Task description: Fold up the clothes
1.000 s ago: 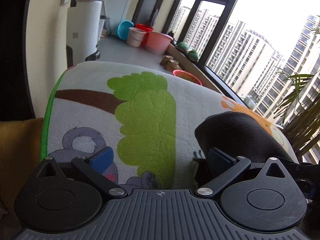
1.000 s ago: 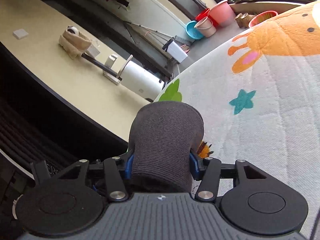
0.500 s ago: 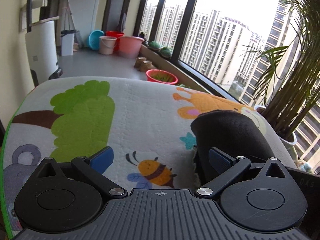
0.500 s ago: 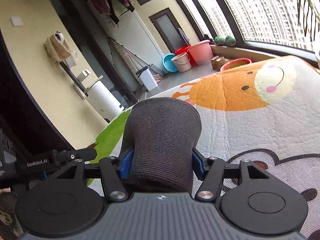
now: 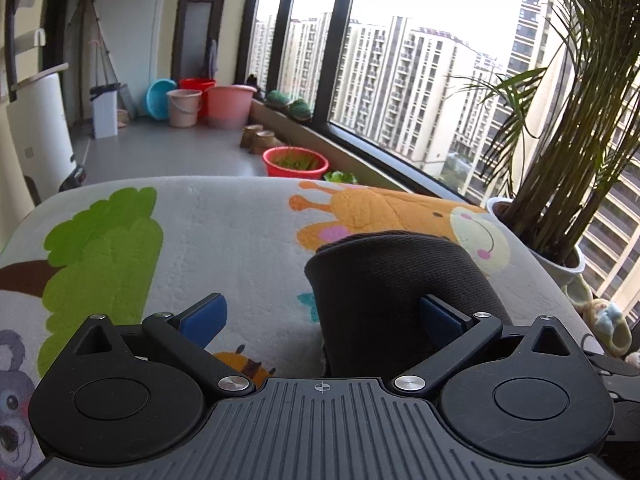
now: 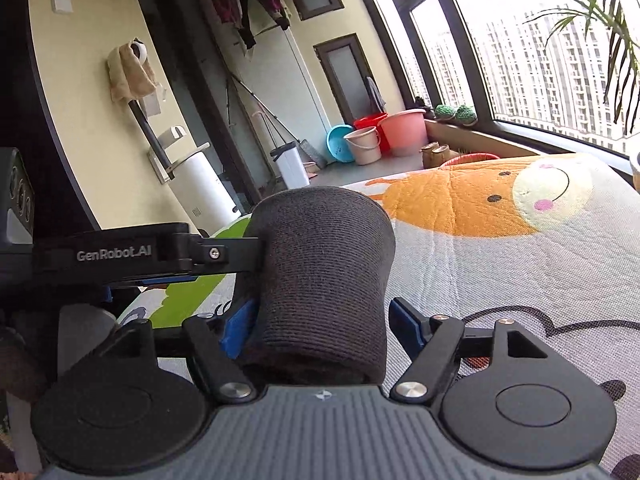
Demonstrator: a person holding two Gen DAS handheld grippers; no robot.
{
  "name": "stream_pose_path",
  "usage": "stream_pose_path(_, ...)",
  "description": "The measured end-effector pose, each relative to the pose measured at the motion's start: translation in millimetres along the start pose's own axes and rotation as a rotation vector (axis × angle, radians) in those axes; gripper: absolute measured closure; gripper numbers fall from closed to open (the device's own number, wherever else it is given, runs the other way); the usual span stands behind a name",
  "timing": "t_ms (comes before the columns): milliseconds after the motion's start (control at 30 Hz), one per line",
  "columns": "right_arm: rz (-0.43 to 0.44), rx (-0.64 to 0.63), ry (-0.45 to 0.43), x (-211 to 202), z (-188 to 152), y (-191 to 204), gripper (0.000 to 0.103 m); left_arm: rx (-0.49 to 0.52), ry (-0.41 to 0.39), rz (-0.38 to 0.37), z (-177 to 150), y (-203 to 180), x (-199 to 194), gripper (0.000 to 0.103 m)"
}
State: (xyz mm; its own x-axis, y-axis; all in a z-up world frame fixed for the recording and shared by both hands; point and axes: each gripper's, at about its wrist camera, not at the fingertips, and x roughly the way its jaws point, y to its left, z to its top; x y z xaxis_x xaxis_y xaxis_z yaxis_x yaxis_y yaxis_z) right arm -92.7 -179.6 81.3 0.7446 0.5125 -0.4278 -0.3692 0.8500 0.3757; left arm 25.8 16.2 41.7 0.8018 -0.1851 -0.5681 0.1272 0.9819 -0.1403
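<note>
A dark grey folded garment (image 5: pixel 400 280) lies in a thick roll on the cartoon play mat (image 5: pixel 224 224). In the left wrist view my left gripper (image 5: pixel 320 316) is open, its right blue pad (image 5: pixel 440 316) against the roll and its left pad apart from it. In the right wrist view the same garment (image 6: pixel 320 280) sits between the fingers of my right gripper (image 6: pixel 320 324). The left pad (image 6: pixel 236 328) touches it; the right pad (image 6: pixel 404 324) stands just clear of it. The left gripper's body (image 6: pixel 120 256) shows at the left.
The mat (image 6: pixel 500 260) bears a giraffe, a green tree and a bee. Beyond its far edge stand buckets and basins (image 5: pixel 200 100), a red basin (image 5: pixel 294 162), a white appliance (image 6: pixel 204 192). A potted palm (image 5: pixel 560 160) stands at the right by the window.
Both grippers have swung to face the window end of the mat. The right gripper's fingers have spread, so the right pad no longer presses the roll. The left gripper stays open.
</note>
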Motion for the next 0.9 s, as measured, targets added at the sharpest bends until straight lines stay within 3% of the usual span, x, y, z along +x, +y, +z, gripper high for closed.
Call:
stream_pose_path(233,0.02,0.03,-0.041,-42,25,-17,0.026,0.009,-0.024,0.037,-4,10,9,0.0)
stream_pose_path(267,0.009,0.013,-0.051,-46,32,-15,0.034,0.001,-0.023,0.029,-4,11,11,0.0)
stream_pose_path(300,-0.003,-0.005,-0.061,-50,38,-13,0.056,-0.004,-0.021,0.018,-4,11,13,0.0)
stream_pose_path(367,-0.01,-0.025,-0.064,-41,53,-5,0.066,-0.002,-0.02,0.009,-2,8,15,0.0)
stream_pose_path(500,0.007,0.007,-0.01,4,68,-2,0.066,0.019,-0.02,0.009,-3,5,15,0.0)
stream_pose_path(567,-0.021,0.078,0.073,35,59,-11,0.066,0.03,-0.019,0.006,-6,6,16,0.0)
stream_pose_path(600,-0.04,0.092,0.072,41,53,-14,0.065,0.033,-0.019,0.003,-7,6,17,0.0)
stream_pose_path(767,-0.043,0.11,0.052,32,48,-19,0.065,-0.003,-0.014,-0.038,-7,11,16,0.0)
stream_pose_path(900,-0.04,0.084,0.002,4,50,-16,0.064,-0.129,-0.035,-0.084,-5,33,-2,0.0)
